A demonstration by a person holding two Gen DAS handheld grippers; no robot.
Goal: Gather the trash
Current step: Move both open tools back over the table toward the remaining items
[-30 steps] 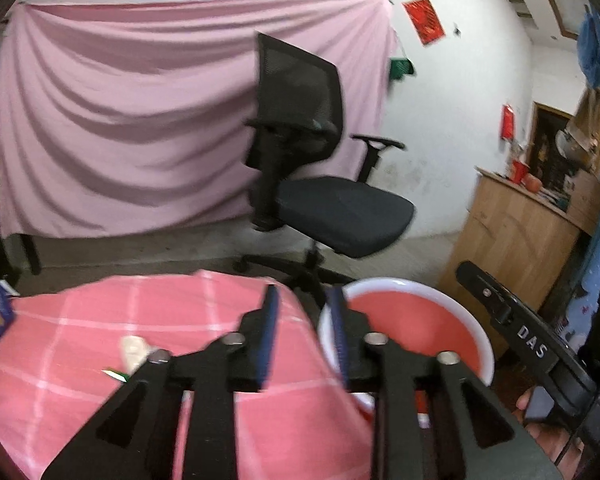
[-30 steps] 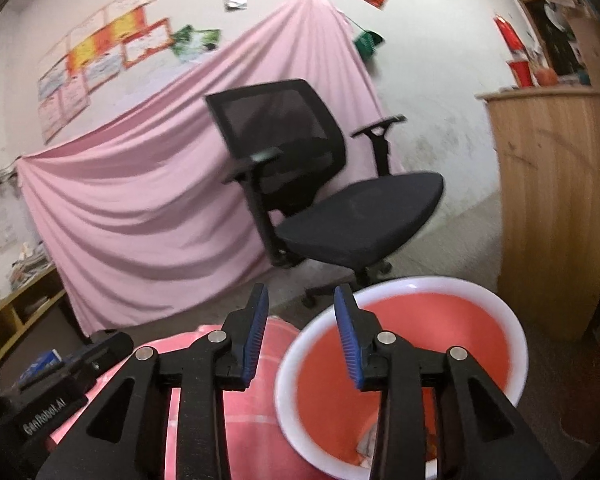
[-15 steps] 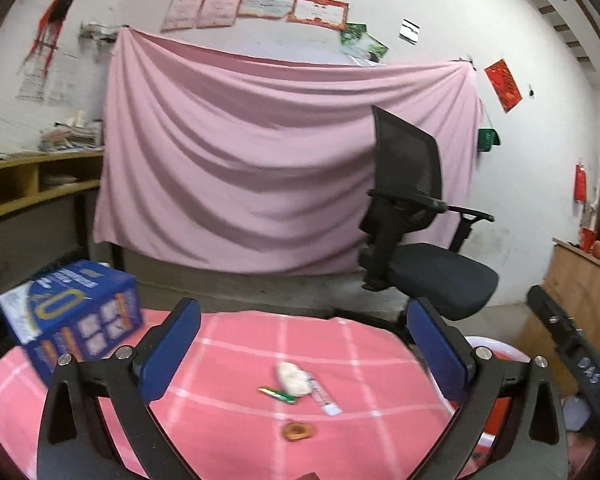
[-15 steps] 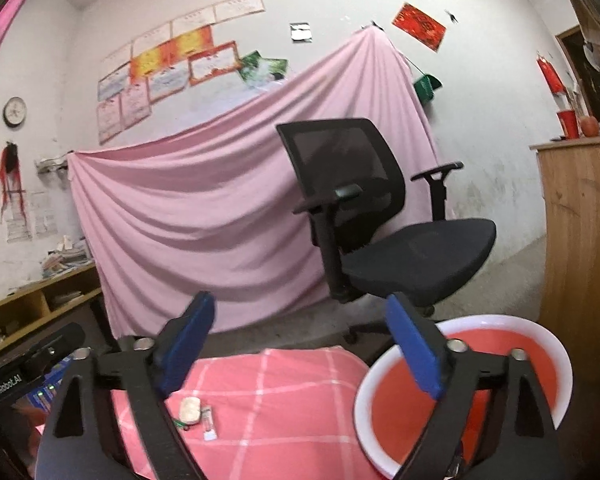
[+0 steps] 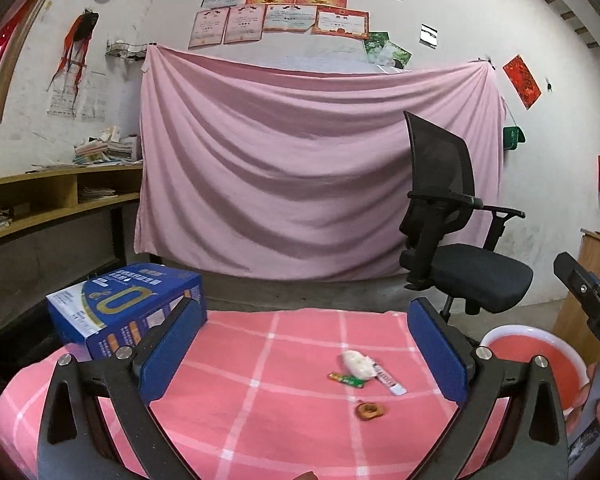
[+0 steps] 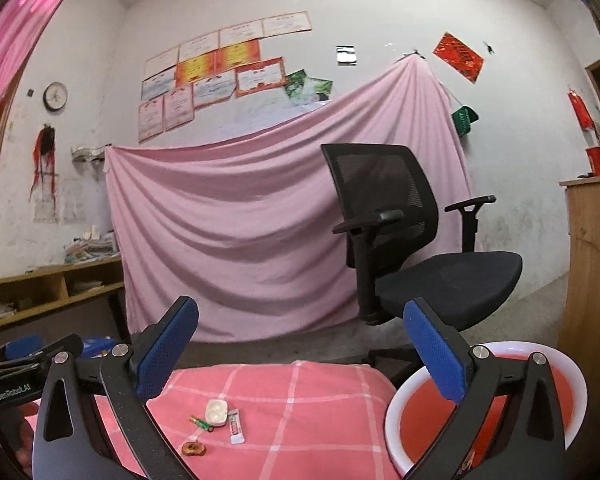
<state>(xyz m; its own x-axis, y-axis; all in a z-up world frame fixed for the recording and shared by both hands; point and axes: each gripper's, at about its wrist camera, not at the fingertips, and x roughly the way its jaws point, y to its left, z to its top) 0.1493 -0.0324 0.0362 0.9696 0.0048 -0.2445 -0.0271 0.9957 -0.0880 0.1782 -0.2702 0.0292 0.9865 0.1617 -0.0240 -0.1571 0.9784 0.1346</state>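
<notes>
Holding both tools above the near side of the pink checked tablecloth [image 5: 260, 412], I have my left gripper [image 5: 306, 350] and my right gripper [image 6: 300, 354] spread wide with nothing between the blue pads; both sets of jaws have just been opening, from nearly closed a second ago. Trash lies in a small cluster on the cloth, toward its right half in the left view: a white crumpled wad [image 5: 357, 363], a green wrapper [image 5: 346, 380] just beside it, a small white tube [image 5: 389, 378] on its other side, and a brown scrap [image 5: 369, 410] a little nearer to me, apart from the rest. Both long pieces lie flat; the green wrapper's long axis runs roughly left to right, tipped slightly toward me at its right end, and the tube slants from the wad toward me and to the right. Bare cloth surrounds the cluster on every side, with the cloth's far edge well beyond it. A blue box [image 5: 126, 308] stands at the far left corner, well apart from the trash. Off the right edge of the cloth sits the red basin with a white rim [image 6: 396, 404], lower than the table. Compared with a second ago, both views have swung away from the basin toward the cloth, so the trash now sits between my left fingers in view.
</notes>
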